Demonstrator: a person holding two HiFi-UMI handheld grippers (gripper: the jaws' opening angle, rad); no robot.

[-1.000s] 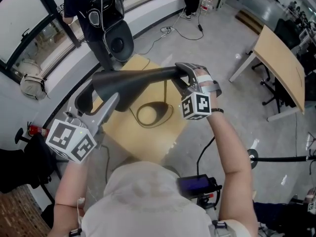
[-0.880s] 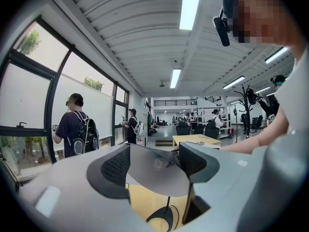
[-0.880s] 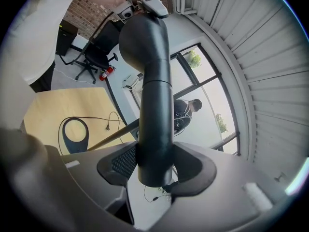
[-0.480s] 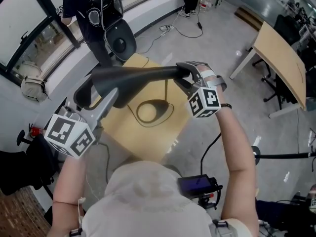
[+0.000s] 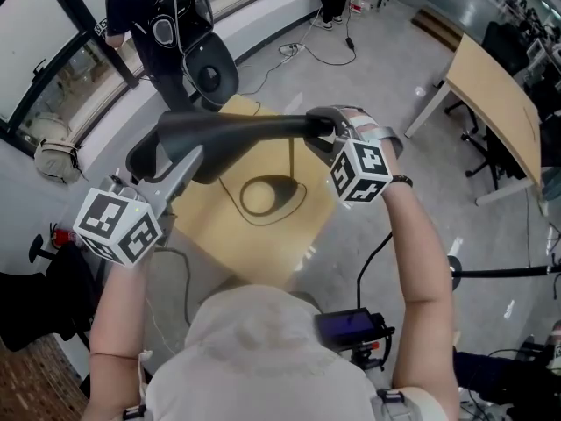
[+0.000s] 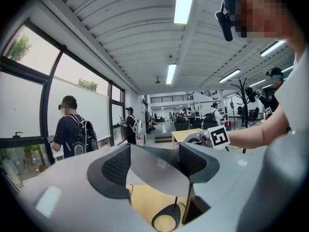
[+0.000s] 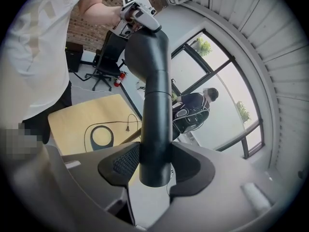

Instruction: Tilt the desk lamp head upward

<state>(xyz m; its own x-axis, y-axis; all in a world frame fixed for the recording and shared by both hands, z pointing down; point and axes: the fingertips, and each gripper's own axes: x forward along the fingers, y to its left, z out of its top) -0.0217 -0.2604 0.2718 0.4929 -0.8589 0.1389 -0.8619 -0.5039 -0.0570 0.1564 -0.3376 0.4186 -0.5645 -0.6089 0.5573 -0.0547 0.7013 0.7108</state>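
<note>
The black desk lamp head lies almost level above a small wooden table. Its thin pole drops to an oval ring base. My right gripper is shut on the head's narrow end, and its jaws have just been closing on it. My left gripper clasps the head's wide end, whose grey face fills the space between its pads. The base shows below the left jaws, and the base also shows left of the right jaws.
A person with a backpack stands just beyond the table by the window. Another wooden desk stands at the right. Cables run over the floor, and a black device lies near my feet.
The right gripper has tipped with the narrow end in its jaws. The lamp head sits slightly higher in the head view. The left gripper has barely shifted.
</note>
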